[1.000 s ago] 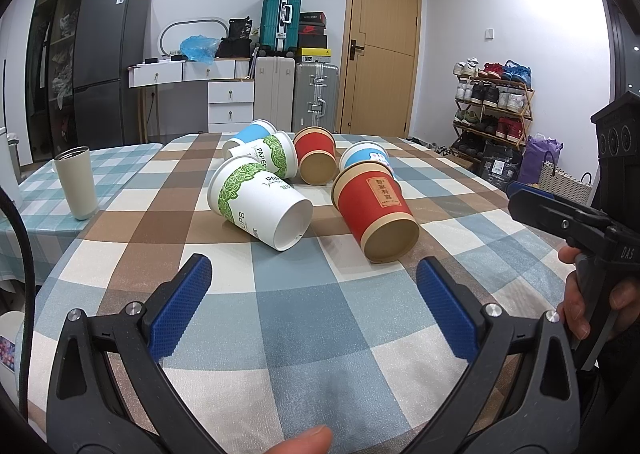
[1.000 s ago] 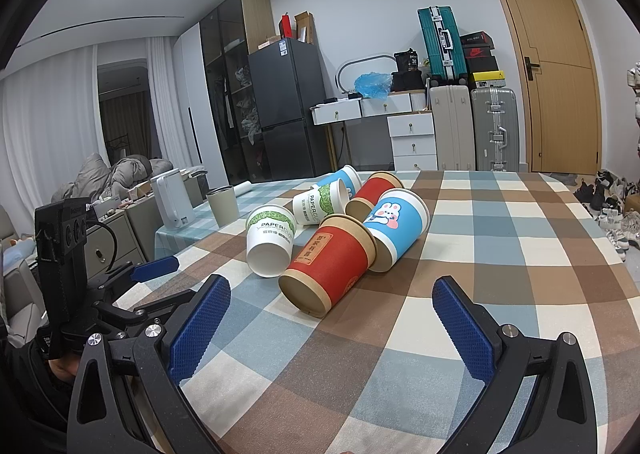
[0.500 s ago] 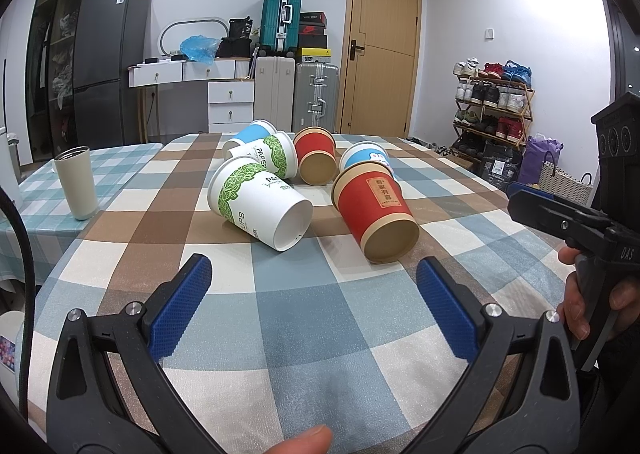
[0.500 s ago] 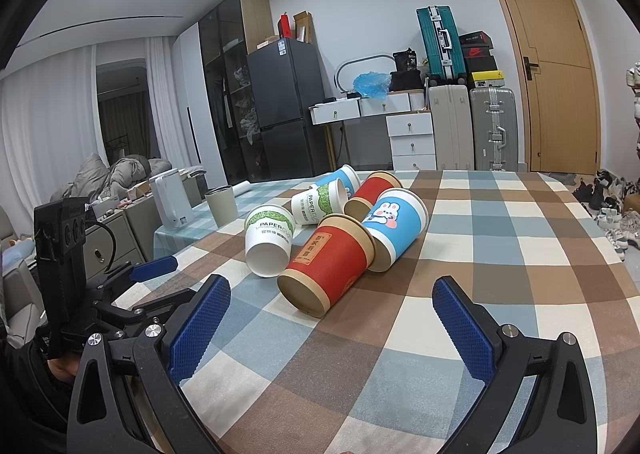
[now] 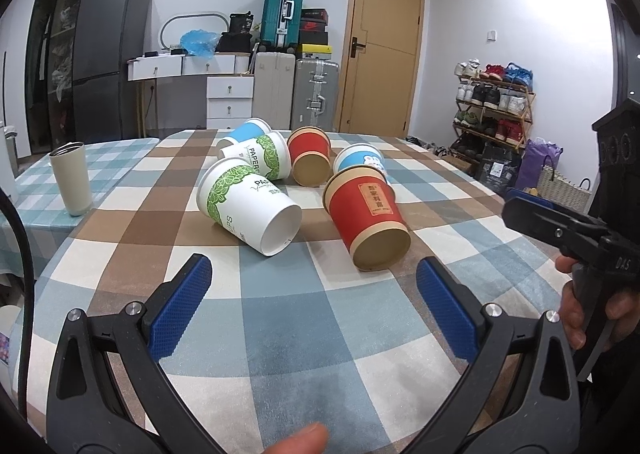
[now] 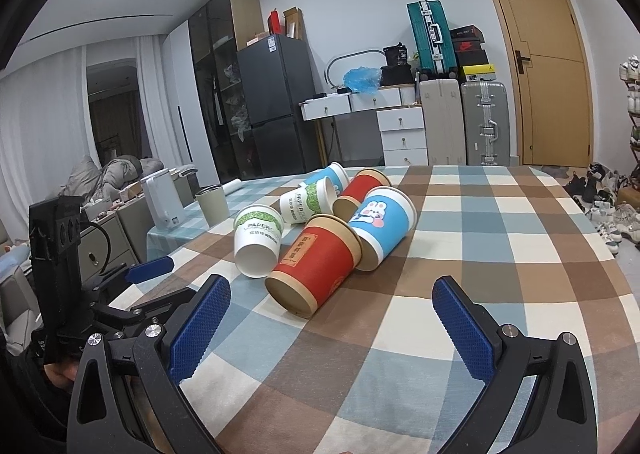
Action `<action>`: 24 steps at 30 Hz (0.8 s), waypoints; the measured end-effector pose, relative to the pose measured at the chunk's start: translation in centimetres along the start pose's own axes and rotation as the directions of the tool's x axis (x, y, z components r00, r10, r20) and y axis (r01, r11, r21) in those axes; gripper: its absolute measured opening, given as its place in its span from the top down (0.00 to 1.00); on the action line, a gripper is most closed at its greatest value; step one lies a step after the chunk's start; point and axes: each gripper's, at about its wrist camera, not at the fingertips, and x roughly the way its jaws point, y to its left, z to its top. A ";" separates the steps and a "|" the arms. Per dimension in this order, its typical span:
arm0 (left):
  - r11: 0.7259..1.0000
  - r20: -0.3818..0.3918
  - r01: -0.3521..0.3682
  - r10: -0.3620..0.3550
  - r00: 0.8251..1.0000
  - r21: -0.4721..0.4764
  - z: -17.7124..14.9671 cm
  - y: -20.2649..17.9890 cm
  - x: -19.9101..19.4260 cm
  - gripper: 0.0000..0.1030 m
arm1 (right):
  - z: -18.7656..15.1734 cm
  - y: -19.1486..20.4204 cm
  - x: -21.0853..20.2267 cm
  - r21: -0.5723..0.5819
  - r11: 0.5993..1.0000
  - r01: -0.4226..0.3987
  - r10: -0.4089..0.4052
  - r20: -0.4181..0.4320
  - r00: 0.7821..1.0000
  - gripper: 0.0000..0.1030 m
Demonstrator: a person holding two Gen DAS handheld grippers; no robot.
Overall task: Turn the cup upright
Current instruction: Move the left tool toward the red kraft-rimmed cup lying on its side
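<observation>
The left gripper (image 5: pixel 314 282) and the right gripper (image 6: pixel 331 304) both hover with jaws spread wide and nothing between them, above the near edge of the checked tabletop (image 5: pixel 280 318). Ahead, toward the middle, six paper cups lie tipped in a touching cluster; nearest are a red cup (image 6: pixel 316 268) and a green-leaf cup (image 5: pixel 248 205). A beige tumbler (image 5: pixel 71 178) stands upright near the left edge.
</observation>
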 end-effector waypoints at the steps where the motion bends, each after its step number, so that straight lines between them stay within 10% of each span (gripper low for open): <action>1: 1.000 -0.009 -0.007 0.007 1.000 0.001 0.1 -0.1 0.2 0.01 | 0.0 -0.1 0.1 0.002 1.000 0.007 -0.007 -0.003 1.000 0.00; 24: 0.998 -0.175 0.014 -0.003 0.985 0.062 3.8 -4.7 7.5 0.01 | 0.8 -2.4 -0.6 0.068 0.995 0.074 -0.071 -0.045 0.996 0.00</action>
